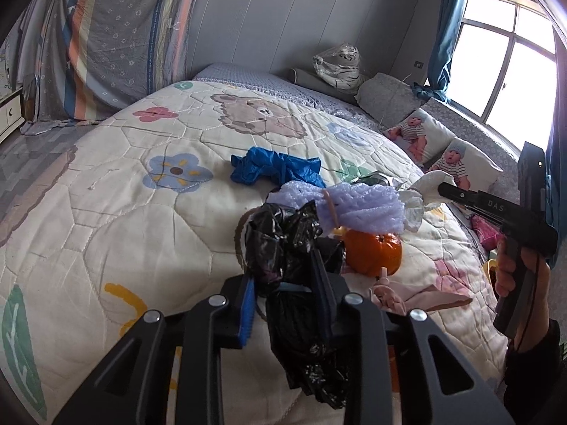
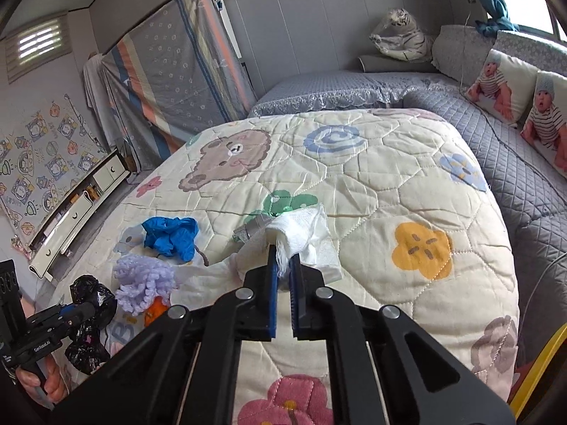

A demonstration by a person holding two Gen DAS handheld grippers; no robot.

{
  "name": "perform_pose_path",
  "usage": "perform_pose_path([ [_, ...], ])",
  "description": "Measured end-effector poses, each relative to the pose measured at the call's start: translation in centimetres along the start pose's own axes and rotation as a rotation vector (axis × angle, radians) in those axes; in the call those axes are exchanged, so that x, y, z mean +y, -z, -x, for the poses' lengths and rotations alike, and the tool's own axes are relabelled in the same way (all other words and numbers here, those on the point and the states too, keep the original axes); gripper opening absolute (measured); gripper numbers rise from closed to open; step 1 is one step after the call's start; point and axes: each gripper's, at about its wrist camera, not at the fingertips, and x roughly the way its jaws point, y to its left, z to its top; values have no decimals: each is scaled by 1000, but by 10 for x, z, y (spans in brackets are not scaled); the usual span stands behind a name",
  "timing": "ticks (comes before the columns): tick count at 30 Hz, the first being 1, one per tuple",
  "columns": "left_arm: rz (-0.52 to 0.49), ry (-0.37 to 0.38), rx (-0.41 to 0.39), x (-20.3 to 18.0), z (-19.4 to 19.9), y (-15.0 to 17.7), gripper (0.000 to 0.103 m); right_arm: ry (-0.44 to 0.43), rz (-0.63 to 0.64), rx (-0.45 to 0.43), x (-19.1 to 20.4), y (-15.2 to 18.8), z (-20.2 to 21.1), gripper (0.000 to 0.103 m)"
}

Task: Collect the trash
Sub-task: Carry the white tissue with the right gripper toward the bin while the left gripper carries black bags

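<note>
Left hand-held gripper: jaws clamped on a crumpled black plastic bag, which bulges above and trails below the pads; the bag is probably the receptacle, held near the pile so that scraps have little way to travel. Right hand-held gripper: jaws pressed together on a wad of white tissue, gripped by one end so that the loose part fans out ahead of the fingers. The remaining trash lies on the quilted bed cover: a blue glove, a lilac foam net, and an orange touching the foam's lower edge. A pink scrap lies just beside the orange. The left wrist view alone shows the orange whole, the pink scrap, and the right gripper from the side. The right wrist view alone shows a grey scrap behind the tissue and the person's hand on the left gripper's grip.
</note>
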Motion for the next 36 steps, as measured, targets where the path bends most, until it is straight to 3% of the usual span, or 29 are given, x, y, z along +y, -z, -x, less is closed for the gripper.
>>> perform_pose_path([
  [19,-18,-42,-258,-16,84,-17,26,-5,50,-190,25,-7,98,4],
  [36,-106,21,-319,-76,101,-35,26,50,17,-286,0,13,173,4],
])
